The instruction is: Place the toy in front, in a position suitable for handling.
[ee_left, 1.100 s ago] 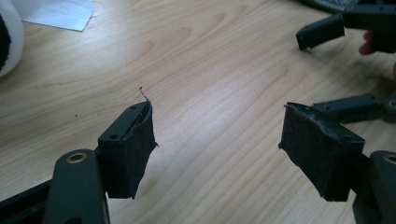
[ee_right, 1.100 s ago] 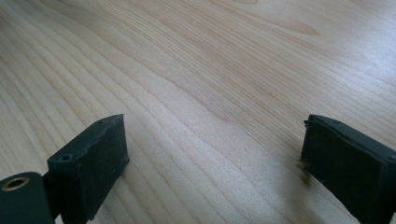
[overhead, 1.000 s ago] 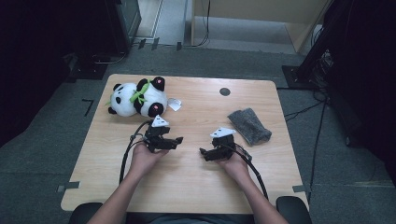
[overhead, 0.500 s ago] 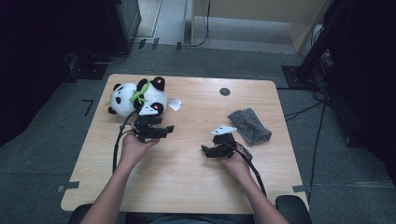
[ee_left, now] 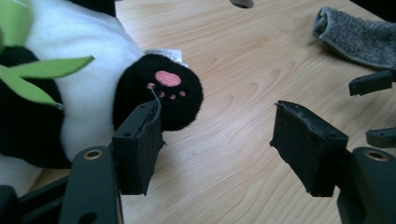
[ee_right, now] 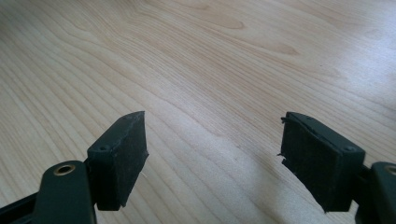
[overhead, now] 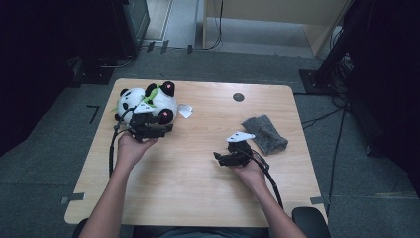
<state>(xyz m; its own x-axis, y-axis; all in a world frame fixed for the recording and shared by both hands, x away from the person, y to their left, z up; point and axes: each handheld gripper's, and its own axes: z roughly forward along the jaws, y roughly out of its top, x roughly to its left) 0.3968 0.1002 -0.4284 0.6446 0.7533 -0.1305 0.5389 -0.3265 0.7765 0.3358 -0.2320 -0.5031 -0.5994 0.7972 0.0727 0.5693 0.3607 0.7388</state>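
Left gripper (overhead: 148, 130): held in left hand (overhead: 130, 148) near far left corner of worktop (overhead: 198, 198), forearm reaching in from near edge, jaws aimed toward right edge. Jaws apart, lately narrowing, nothing clamped; one pad just beside black foot of plush panda (overhead: 147, 102), contact not discernible.
Plush panda: lying at far left corner, white tag (overhead: 185, 111) beside it. Left gripper view adds pink paw print on foot, green leaf (ee_left: 42, 77) on chest, bare wood between jaws.
Right gripper (overhead: 230, 157): held in right hand (overhead: 250, 173) right of worktop centre, jaws pointing toward left edge. Jaws wide, lately narrowing, empty; right gripper view gives bare wood grain between pads.
Grey cloth (overhead: 265, 133): crumpled near right edge, just beyond right gripper; seen also in left gripper view at upper right.
Round hole (overhead: 238, 97): near far edge.
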